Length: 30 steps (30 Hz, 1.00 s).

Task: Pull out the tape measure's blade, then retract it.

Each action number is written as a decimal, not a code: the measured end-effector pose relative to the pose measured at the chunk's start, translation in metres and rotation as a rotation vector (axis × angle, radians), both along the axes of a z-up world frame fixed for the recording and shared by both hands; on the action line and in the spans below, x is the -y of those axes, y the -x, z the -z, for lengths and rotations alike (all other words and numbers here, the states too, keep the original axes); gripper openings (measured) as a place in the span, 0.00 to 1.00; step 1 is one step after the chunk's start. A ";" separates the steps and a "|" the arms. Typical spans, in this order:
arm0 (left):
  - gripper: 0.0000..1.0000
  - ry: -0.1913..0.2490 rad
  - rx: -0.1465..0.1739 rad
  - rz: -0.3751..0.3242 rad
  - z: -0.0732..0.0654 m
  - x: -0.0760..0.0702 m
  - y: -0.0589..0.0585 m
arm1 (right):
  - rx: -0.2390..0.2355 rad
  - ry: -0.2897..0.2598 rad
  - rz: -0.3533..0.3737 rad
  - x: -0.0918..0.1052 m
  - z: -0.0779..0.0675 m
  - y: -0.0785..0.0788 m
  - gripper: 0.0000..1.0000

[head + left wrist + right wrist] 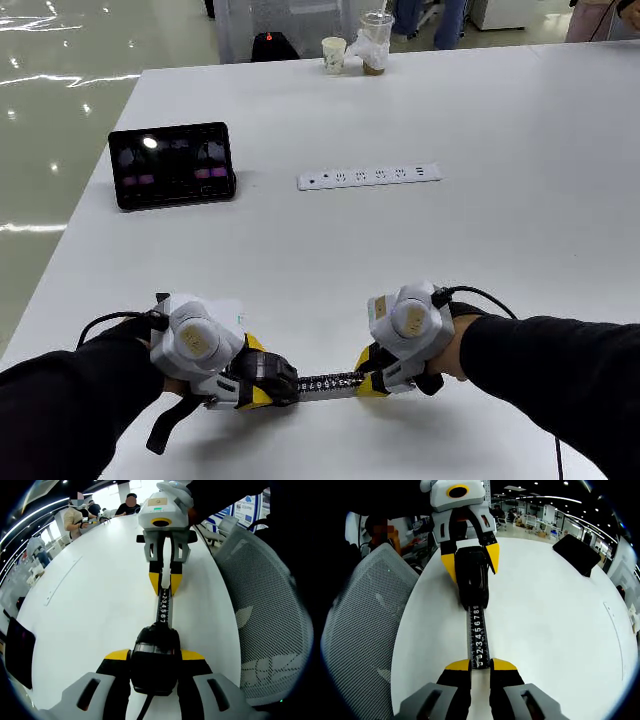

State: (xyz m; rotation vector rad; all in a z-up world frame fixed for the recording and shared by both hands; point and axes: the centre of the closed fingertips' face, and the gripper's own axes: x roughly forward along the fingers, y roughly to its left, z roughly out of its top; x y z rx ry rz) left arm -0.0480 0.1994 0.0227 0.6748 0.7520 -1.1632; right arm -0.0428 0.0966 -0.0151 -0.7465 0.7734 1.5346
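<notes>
The left tool is gripping the black tape measure case between its yellow-tipped jaws, low over the white counter near its front edge. The right tool is pinching the free end of the blade, its jaws closing flat on the tip. A short run of blade is spanning the gap between the two tools, with the first numerals showing, so the pull-out is judged to be at an early stage. The main hazard is the blade tip slipping out of the right tool's narrow pinch: the return spring would be snapping the blade back into the case without control. A second hazard is the case twisting in the left tool's jaws if the pull is running off the blade's line, which would likely be kinking the blade or dragging it against the case mouth. The end hook is lying hidden between the right tool's jaws, so its seating cannot be confirmed. Any lock or brake on the case is too dark to make out. A dark strap is trailing below the left tool; what it is attached to cannot be told.
</notes>
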 end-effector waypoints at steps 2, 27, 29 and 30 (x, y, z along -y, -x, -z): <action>0.29 0.000 0.000 0.000 0.000 0.000 0.000 | -0.001 -0.001 0.002 0.001 0.000 0.000 0.10; 0.30 -0.003 -0.001 -0.003 0.000 0.000 -0.001 | 0.003 0.005 0.010 0.014 0.000 -0.002 0.10; 0.30 -0.003 0.000 -0.002 0.000 0.001 -0.001 | 0.004 0.006 0.009 0.014 0.000 -0.002 0.10; 0.30 -0.003 0.000 -0.003 0.000 0.001 -0.001 | 0.003 0.008 0.009 0.015 0.000 -0.002 0.10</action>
